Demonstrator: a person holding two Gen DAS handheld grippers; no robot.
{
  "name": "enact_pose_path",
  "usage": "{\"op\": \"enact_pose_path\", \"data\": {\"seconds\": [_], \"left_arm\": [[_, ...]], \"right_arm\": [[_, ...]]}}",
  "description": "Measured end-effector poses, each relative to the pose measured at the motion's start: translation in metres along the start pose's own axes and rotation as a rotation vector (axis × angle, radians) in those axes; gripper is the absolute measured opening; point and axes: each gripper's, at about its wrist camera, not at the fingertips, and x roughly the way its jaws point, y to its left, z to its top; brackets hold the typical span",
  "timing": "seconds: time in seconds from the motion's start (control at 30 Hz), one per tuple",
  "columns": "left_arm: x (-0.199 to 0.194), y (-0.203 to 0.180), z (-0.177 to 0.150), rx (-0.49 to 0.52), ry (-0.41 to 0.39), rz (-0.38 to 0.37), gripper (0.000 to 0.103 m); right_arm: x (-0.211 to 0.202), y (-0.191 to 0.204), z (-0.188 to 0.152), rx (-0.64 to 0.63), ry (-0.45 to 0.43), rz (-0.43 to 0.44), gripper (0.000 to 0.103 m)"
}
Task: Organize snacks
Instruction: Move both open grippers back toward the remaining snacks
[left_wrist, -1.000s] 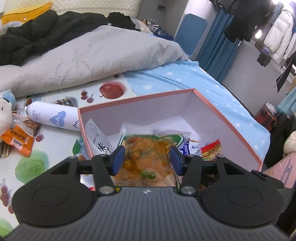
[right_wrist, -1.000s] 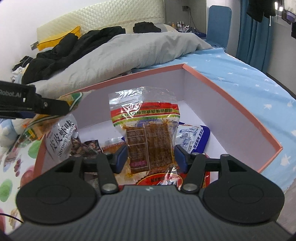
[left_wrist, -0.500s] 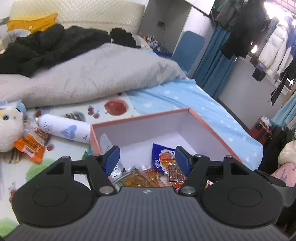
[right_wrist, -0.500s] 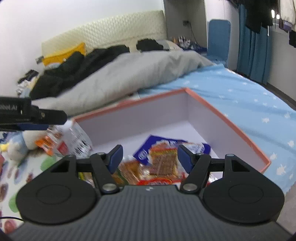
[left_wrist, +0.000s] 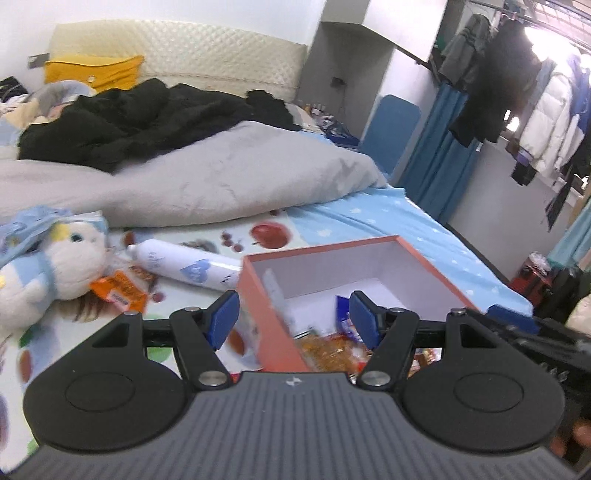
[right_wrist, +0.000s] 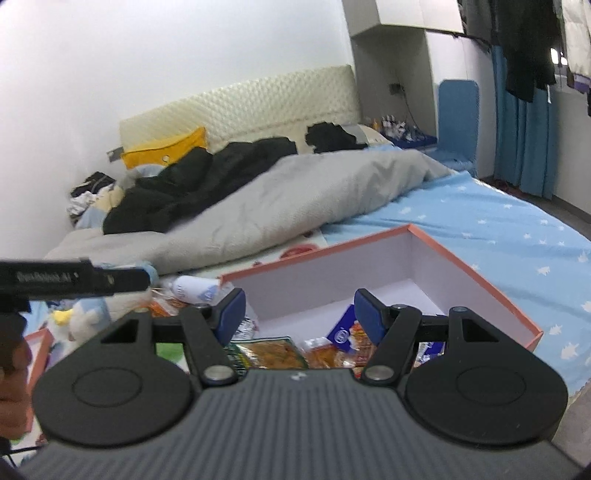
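A salmon-rimmed box (left_wrist: 332, 251) with white inner walls (right_wrist: 332, 273) sits on the bed and holds several snack packets (left_wrist: 328, 347) (right_wrist: 280, 352), among them a blue packet (right_wrist: 341, 332). My left gripper (left_wrist: 293, 319) is open and empty, raised above the box's near left corner. My right gripper (right_wrist: 300, 314) is open and empty, raised above the box's near side. An orange snack packet (left_wrist: 118, 293) lies on the fruit-print mat outside the box, left of it.
A white spray can (left_wrist: 184, 264) lies by the box's left wall. A plush toy (left_wrist: 48, 273) sits at the far left. A grey duvet (left_wrist: 207, 184) with black clothes (left_wrist: 140, 118) covers the bed behind. The left gripper's body (right_wrist: 70, 282) crosses the right wrist view.
Both grippers let go of their snack packets into the box, opened, and rose up and back from it. The left gripper has also shifted left.
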Motion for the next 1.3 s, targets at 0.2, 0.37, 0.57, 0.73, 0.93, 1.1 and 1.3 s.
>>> {"op": "enact_pose_path", "data": {"seconds": [0.2,0.37,0.57,0.73,0.93,1.1,1.3], "left_arm": [[-0.022,0.019,-0.015,-0.016,-0.003,0.029,0.071],[-0.035,0.034,-0.025,-0.028,0.007,0.019,0.071],[-0.043,0.053,-0.042,-0.049,0.027,0.052,0.071],[-0.048,0.071,-0.055,-0.084,0.039,0.078,0.071],[-0.05,0.084,-0.065,-0.114,0.059,0.093,0.071],[-0.046,0.098,-0.078,-0.17,0.088,0.087,0.071],[-0.044,0.109,-0.089,-0.196,0.104,0.112,0.071]], "right_arm": [[-0.009,0.022,-0.005,-0.022,-0.015,0.03,0.067],[-0.007,0.041,-0.022,-0.037,0.02,0.06,0.067],[-0.003,0.066,-0.047,-0.088,0.088,0.096,0.067],[-0.002,0.085,-0.063,-0.121,0.13,0.107,0.067],[-0.007,0.101,-0.073,-0.142,0.148,0.132,0.067],[-0.006,0.114,-0.084,-0.18,0.167,0.119,0.067],[0.0,0.124,-0.102,-0.202,0.228,0.141,0.067]]}}
